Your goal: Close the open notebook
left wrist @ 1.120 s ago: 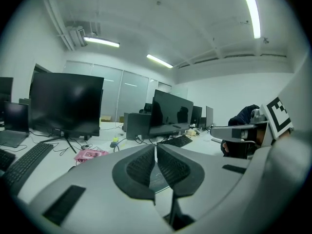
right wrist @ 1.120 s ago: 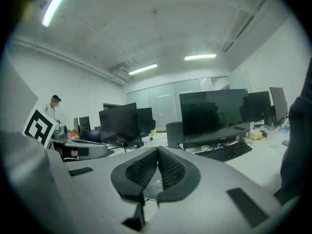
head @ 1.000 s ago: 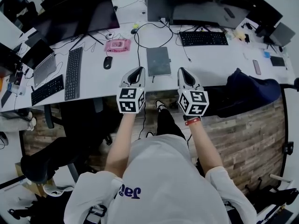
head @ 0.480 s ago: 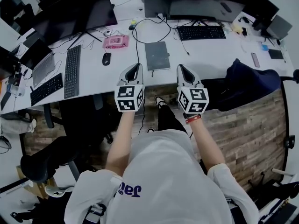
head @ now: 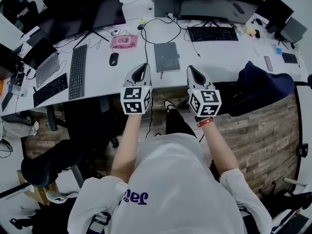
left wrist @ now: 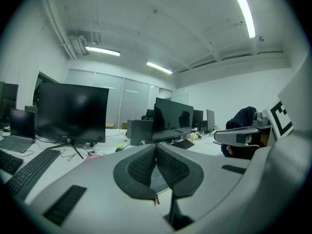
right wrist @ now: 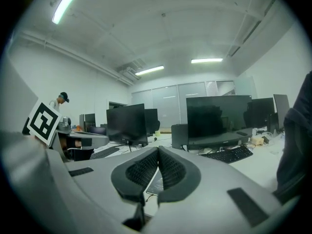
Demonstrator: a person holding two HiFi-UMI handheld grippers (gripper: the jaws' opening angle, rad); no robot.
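The notebook [head: 166, 56] lies flat on the white desk [head: 214, 57] with its dark grey cover up, showing as a single closed rectangle. My left gripper [head: 142, 68] hovers at the desk's near edge, just left of the notebook, jaws shut and empty. At the same edge, to the notebook's right, my right gripper [head: 191, 70] is also shut with nothing in it. In the left gripper view the left gripper's [left wrist: 156, 148] pads meet, and the right gripper's body [left wrist: 241, 136] shows at the right. In the right gripper view the right gripper's [right wrist: 158, 151] pads meet, with the notebook [right wrist: 155, 184] below them.
Behind the notebook stand monitors [head: 209, 6], a black keyboard [head: 211, 33] and a looping black cable [head: 146, 38]. A mouse [head: 113, 59], a pink object [head: 123, 42] and another keyboard [head: 77, 71] lie to the left. A dark jacket [head: 258, 89] hangs over the desk's right edge.
Hardly anything differs: both grippers stay shut at the desk's near edge on either side of the notebook, and the head view has shifted slightly.
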